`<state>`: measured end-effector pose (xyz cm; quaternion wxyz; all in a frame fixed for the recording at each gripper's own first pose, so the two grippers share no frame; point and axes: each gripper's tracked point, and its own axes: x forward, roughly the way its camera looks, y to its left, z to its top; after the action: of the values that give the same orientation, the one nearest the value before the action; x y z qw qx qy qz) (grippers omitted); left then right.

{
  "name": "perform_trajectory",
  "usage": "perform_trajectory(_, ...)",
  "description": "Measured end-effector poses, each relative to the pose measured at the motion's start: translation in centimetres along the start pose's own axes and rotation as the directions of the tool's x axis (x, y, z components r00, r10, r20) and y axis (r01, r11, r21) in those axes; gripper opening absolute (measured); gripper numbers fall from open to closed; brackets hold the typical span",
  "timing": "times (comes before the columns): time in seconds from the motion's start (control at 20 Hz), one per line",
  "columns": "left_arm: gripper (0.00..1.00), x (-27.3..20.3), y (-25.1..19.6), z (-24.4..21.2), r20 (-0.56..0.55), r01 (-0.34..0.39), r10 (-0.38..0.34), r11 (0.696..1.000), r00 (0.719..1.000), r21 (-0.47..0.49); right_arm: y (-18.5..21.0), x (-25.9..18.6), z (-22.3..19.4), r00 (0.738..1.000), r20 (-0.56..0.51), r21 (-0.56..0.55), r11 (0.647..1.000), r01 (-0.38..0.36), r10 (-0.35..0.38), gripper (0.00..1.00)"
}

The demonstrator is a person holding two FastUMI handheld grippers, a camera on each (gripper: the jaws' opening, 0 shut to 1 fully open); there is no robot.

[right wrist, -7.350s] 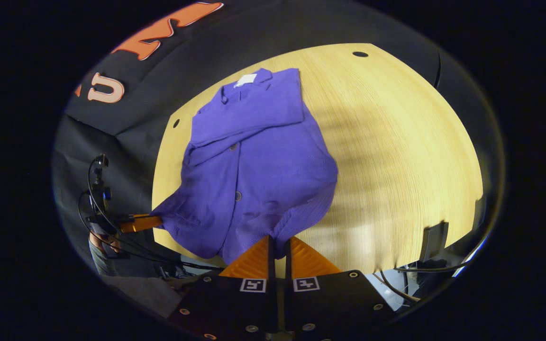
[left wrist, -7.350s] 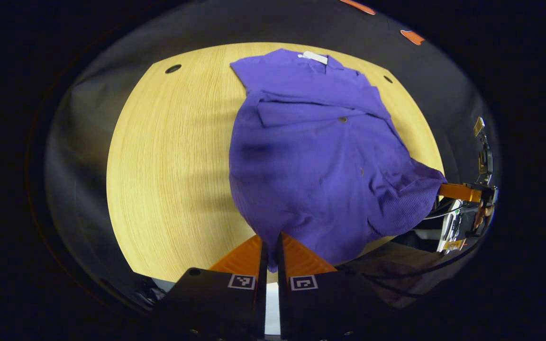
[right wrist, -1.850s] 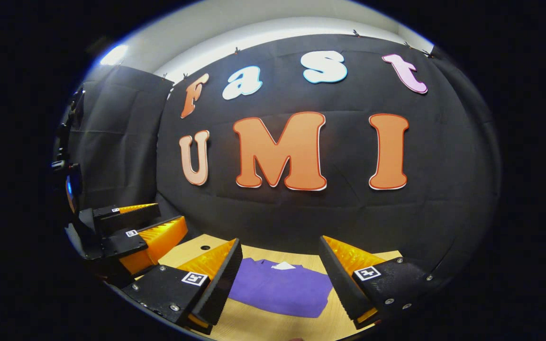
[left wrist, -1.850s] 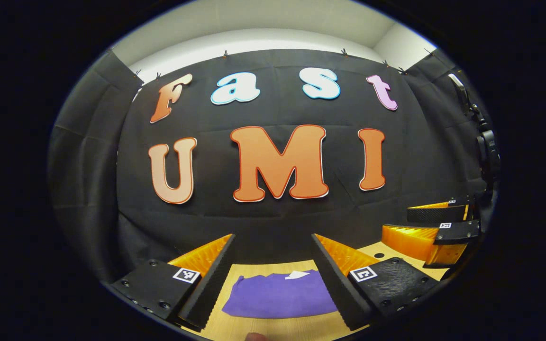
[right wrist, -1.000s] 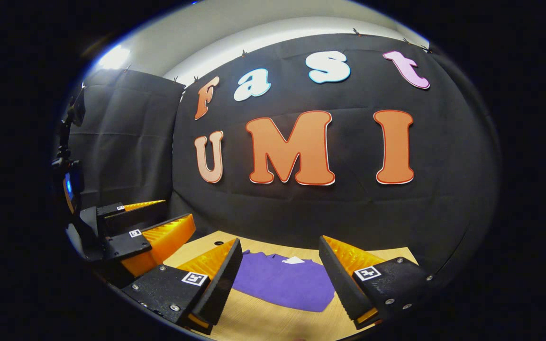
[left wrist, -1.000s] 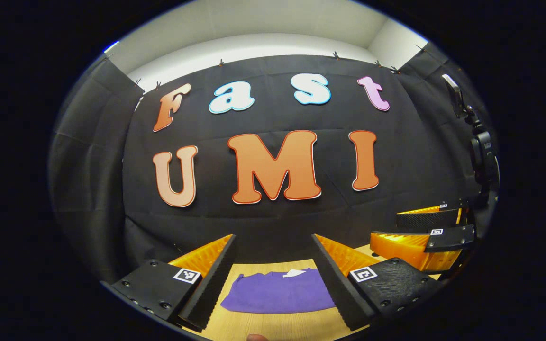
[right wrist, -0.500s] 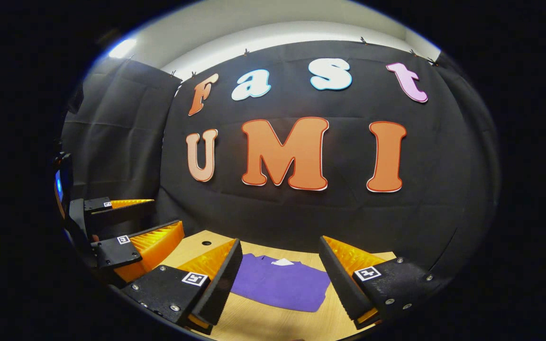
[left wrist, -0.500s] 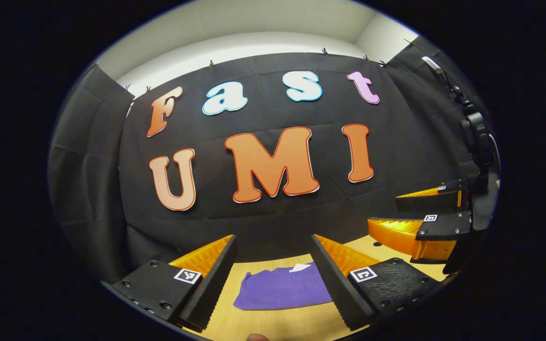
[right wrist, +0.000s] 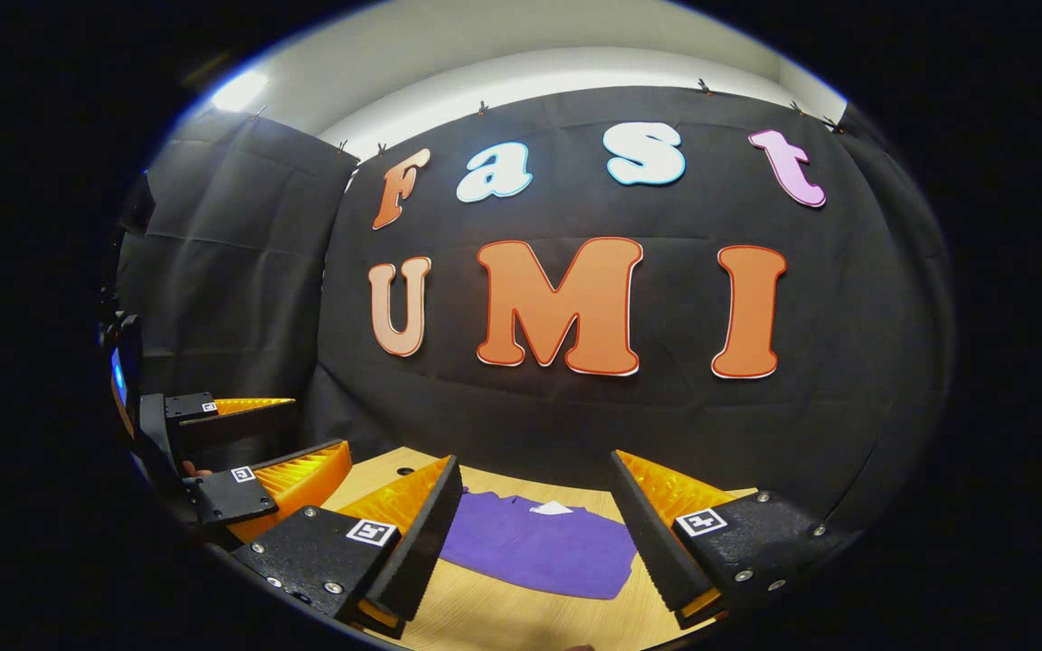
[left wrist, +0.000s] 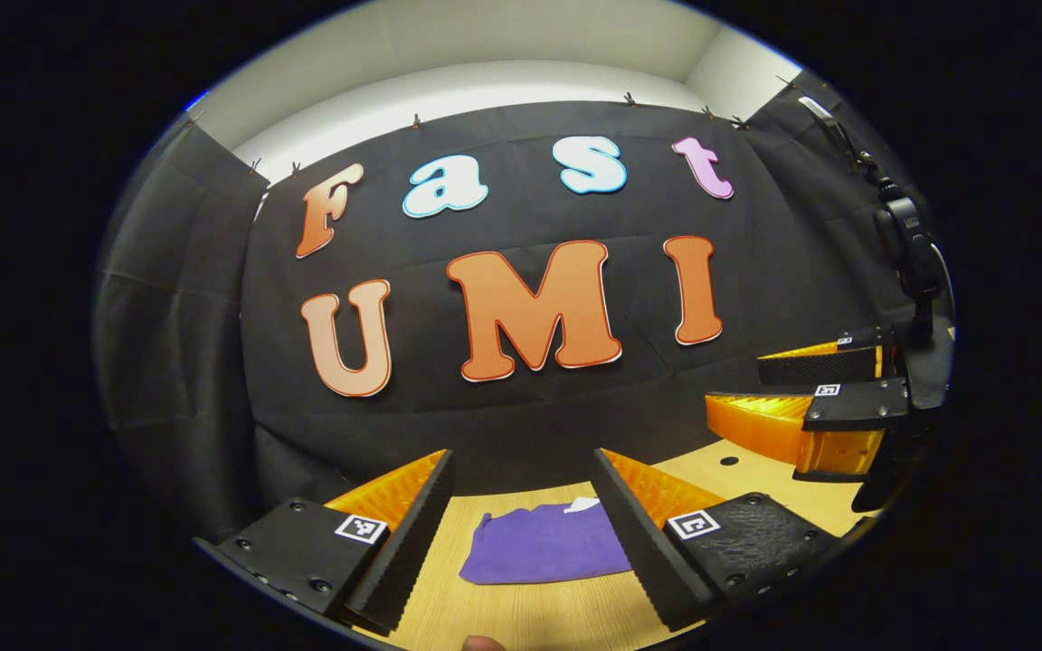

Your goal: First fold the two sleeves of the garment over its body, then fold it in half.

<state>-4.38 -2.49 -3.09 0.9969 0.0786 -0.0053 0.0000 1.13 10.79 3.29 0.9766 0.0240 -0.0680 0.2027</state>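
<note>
The purple garment [left wrist: 544, 553] lies folded into a compact rectangle on the wooden table [left wrist: 521, 619], its white neck label [left wrist: 582, 504] on top at the far edge. My left gripper [left wrist: 521, 455] is held open above the table's near side, nothing between its fingers. In the right gripper view the folded garment [right wrist: 539, 547] lies flat between and beyond my right gripper's [right wrist: 536, 459] fingers, which are also wide open and empty. The right gripper [left wrist: 738, 382] appears at the right of the left gripper view. The left gripper [right wrist: 317, 425] appears at the left of the right gripper view.
The black cloth wall stands close behind the table's far edge. Small round holes mark the tabletop [left wrist: 729, 461] [right wrist: 405, 471]. Bare wood [right wrist: 503, 615] shows in front of the garment.
Seven seconds ago both grippers were shut on the garment's lower hem. Now both are open and lifted, and the garment lies folded in half. Over the last second the views only drifted slightly.
</note>
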Motion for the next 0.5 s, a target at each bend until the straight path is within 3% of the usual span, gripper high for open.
perform_trajectory(0.2,1.0,-0.1,0.4,-0.1,0.007,-0.008,0.008,1.0,1.0,-0.003,0.6,0.1,-0.1,1.0,-0.002,-0.004,1.0,-0.005,0.005,1.0)
perform_trajectory(0.25,1.0,0.0,0.5,-0.3,0.006,-0.011,0.011,1.0,1.0,-0.001,0.5,0.0,-0.2,1.0,-0.006,-0.005,1.0,-0.001,0.001,0.96)
perform_trajectory(0.5,0.97,0.6,1.4,-0.5,0.017,-0.026,0.026,1.0,1.0,-0.017,0.9,0.1,-0.1,1.0,-0.004,-0.009,1.0,0.01,-0.01,0.96)
